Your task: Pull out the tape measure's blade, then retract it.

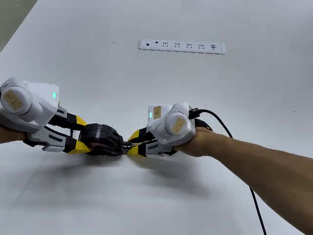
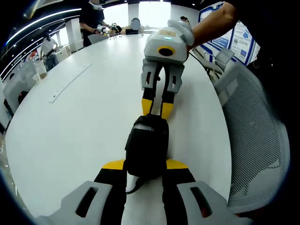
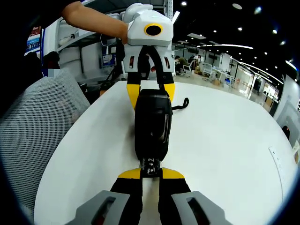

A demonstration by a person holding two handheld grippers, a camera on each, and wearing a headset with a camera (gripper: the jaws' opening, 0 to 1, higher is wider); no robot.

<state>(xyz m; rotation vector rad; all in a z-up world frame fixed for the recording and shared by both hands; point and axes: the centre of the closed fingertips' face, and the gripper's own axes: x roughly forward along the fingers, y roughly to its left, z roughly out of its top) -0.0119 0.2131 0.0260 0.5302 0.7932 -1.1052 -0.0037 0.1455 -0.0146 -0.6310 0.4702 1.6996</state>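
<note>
We saw a broad white table [image 1: 205, 83] carrying everything, and in the left gripper view a grey mesh office chair [image 2: 255, 140] stood just beside its edge. On the table, the two white handheld devices with black arms and yellow tips faced each other nose to nose, low over the surface. The left tool [image 1: 79, 134] came in from the left of the head view, and the right tool [image 1: 133, 143], gripped by a person's bare right hand [image 1: 200, 142], came in from the right. A long white power strip [image 1: 182, 46] lay flat on the table well apart from them, on the far side. A thin black cable [image 1: 220, 122] ran from the back of the right tool along the forearm towards us. Between the tools sat the black tape measure [image 1: 100, 138], its case resting on or just above the table; we could not tell which. The left tool's jaws were pressed against the two sides of the case, pinching it. A thin black strap loop [image 3: 180, 105] trailed from the case beside the left tool. The right tool's jaws were drawn close together, nipping the small silver blade tip [image 3: 151, 165], which stood just out of the case mouth, with only a short stub of blade showing.
</note>
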